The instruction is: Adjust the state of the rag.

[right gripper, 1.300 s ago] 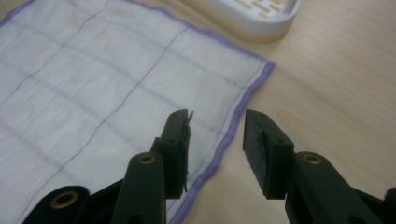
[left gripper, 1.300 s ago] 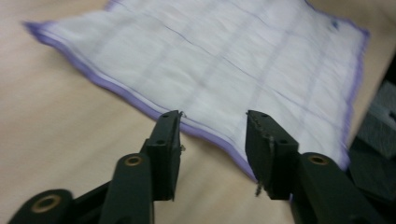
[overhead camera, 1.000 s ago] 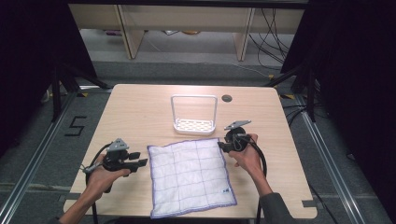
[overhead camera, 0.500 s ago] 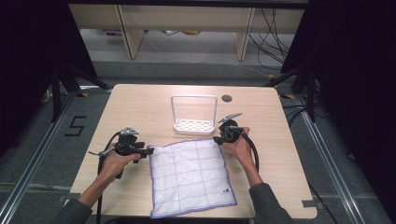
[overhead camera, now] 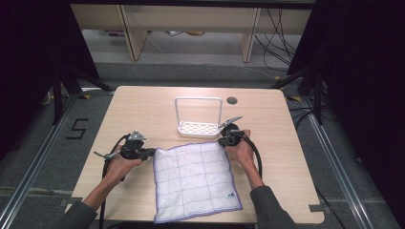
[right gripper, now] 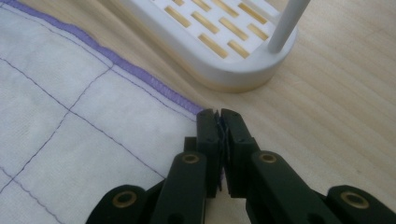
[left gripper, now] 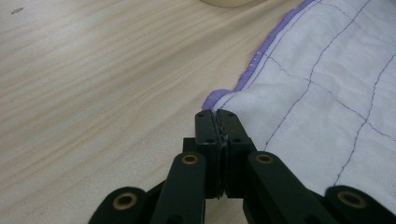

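Cloth (overhead camera: 196, 179) lies flat on the wooden table (overhead camera: 143, 102), white with a thin purple grid and a purple hem; in the high view it covers the near middle of the table, from the centre down towards 6 o'clock. Its two far corners are both taken. The left gripper (overhead camera: 152, 152) is at the far left corner, at about 9 o'clock from the middle of the cloth, and in the left gripper view its jaws are pressed fully together with the purple hem corner pinched between the tips (left gripper: 217, 114). The right gripper (overhead camera: 222, 141) is at the far right corner, at about 2 o'clock from the middle of the cloth, and in the right gripper view its jaws are also closed, with a thin edge of the cloth (right gripper: 84, 112) caught between them. A white rack (overhead camera: 199, 116) with a slotted base and a tall handle stands just beyond the far edge of the cloth, at 12 o'clock, and it is close to the right gripper. Each gripper is held by one hand of the person, and the forearms come in from 6 o'clock.
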